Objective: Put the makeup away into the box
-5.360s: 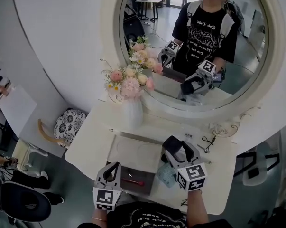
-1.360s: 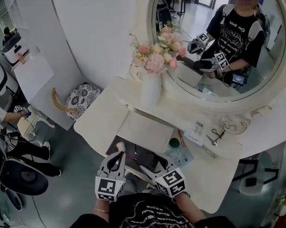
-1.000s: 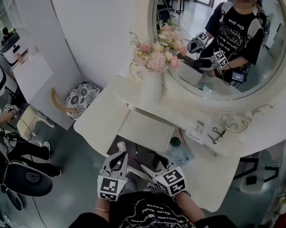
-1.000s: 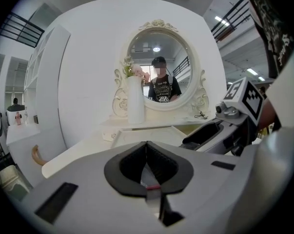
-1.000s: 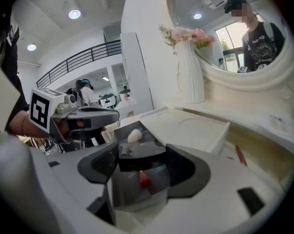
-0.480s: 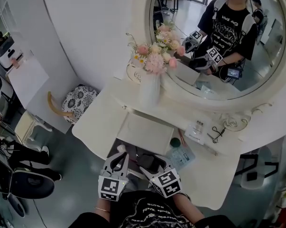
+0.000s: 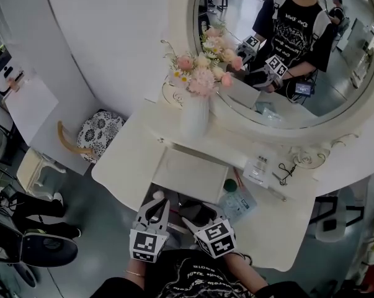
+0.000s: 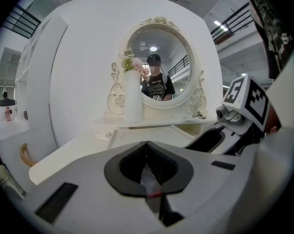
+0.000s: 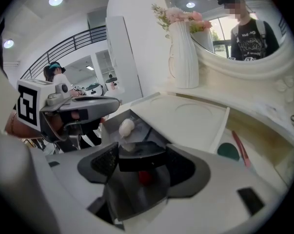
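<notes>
We hold the right tool point(image 9: 144, 165) closed on a flat black compact point(image 9: 136, 154), pinched across its edges to keep it level. It hangs over the open box point(image 7: 173, 201) at the near edge of the tabletop point(image 7: 128, 166). We judge this to be the carry-in step for this piece.

The left tool point(image 8: 147, 155) has its jaws pressed together on nothing and sits just beside the right one, parked out of the way.

Inside the box a soft, white, egg-shaped sponge point(image 9: 126, 126) lies on a dark lining. The compact looks hard and smooth, so a firm pinch suits it, though we think it could skid if the grip slackens.

Left out to the right of the box are a round green pot point(image 7: 229, 185), a thin red pencil point(image 9: 239, 150), a pale printed packet point(image 7: 239, 202) and a wire-framed curler point(image 7: 283, 172) below the mirror point(image 7: 286, 54) and its carved frame. A ribbed white vase point(image 7: 195, 113) of flowers stands behind, well apart from the tools.
</notes>
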`<state>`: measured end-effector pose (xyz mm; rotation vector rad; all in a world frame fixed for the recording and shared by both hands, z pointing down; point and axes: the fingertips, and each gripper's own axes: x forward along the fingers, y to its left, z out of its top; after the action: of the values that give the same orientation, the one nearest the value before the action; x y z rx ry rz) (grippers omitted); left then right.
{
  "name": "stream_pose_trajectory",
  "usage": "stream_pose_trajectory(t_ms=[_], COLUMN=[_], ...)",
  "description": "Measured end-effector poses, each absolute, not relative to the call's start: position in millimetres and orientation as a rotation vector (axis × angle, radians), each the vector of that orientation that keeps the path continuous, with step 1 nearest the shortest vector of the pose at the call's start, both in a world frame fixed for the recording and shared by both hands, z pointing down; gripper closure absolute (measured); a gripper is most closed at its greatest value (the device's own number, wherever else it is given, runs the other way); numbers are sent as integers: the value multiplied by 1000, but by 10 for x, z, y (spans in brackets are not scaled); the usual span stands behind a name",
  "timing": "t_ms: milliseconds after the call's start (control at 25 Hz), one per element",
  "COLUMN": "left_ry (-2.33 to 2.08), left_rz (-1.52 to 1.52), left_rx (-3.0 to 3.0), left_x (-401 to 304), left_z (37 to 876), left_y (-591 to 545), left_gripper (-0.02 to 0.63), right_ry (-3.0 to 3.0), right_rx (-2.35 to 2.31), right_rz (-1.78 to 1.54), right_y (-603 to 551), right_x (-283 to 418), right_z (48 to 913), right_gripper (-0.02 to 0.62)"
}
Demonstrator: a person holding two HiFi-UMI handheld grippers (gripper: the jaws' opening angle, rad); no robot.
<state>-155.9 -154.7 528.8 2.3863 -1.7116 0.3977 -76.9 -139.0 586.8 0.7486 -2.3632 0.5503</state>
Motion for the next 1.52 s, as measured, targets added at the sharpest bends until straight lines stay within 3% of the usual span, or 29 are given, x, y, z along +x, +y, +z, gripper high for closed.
stream_pose_trajectory(t_ms=[1520], left_ry=[-1577], left_rz=[417], left_rx=[2456], left_x=[-1599], left_z=[5347], left_y=[-1830], left_gripper=[591], right_ry=[-1870], right_rx=[786], right_rz=[448], right_y=[-1417], right_x=[-752], right_z=[6231], right_gripper=[290])
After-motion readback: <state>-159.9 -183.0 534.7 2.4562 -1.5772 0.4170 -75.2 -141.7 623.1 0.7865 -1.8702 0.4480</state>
